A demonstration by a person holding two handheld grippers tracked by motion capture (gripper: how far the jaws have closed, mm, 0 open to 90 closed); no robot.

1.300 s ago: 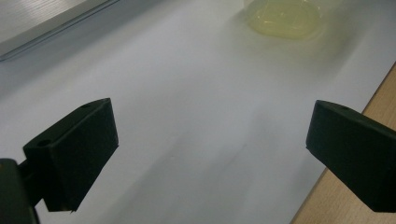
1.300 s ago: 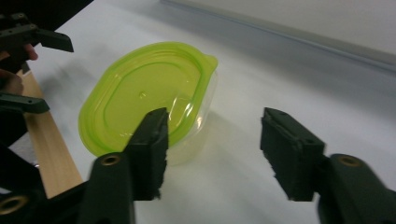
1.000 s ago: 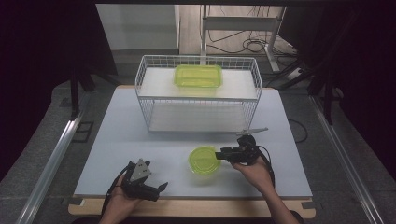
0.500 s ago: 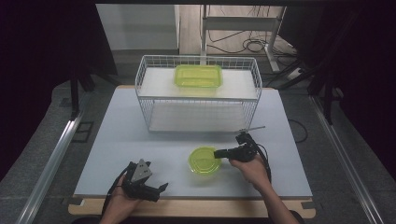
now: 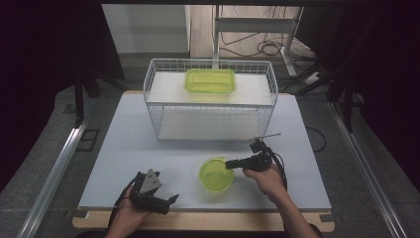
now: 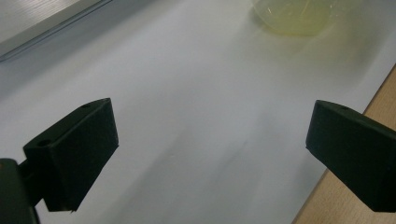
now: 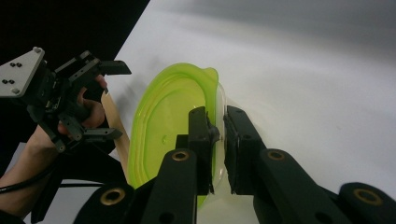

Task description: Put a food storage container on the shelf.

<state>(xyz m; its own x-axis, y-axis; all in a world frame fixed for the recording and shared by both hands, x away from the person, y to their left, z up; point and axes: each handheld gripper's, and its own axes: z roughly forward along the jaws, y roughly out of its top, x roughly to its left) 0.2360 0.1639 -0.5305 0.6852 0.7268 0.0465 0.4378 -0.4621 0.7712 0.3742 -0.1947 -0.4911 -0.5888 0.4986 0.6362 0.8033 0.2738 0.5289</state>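
Observation:
A round lime-green container [image 5: 216, 174] sits on the white table near the front, right of centre. My right gripper [image 5: 229, 164] reaches it from the right. Its jaws have just been closing, and in the right gripper view the gripper [image 7: 220, 128] pinches the container's rim [image 7: 215, 88], one jaw inside and one outside. At the front left, my left gripper [image 5: 168, 201] rests low in the person's hand. It stands open [image 6: 210, 149] with bare table between its jaws, and the green container [image 6: 292, 16] lies farther off.
A white wire basket [image 5: 148, 104] stands at the back of the table with a rectangular green container [image 5: 210, 80] on its top shelf. The table's wooden front edge [image 5: 198, 220] runs just below both hands. Cables lie on the floor behind.
The right gripper's jaws have come together on the round container's right rim. The left gripper has stayed where it was.

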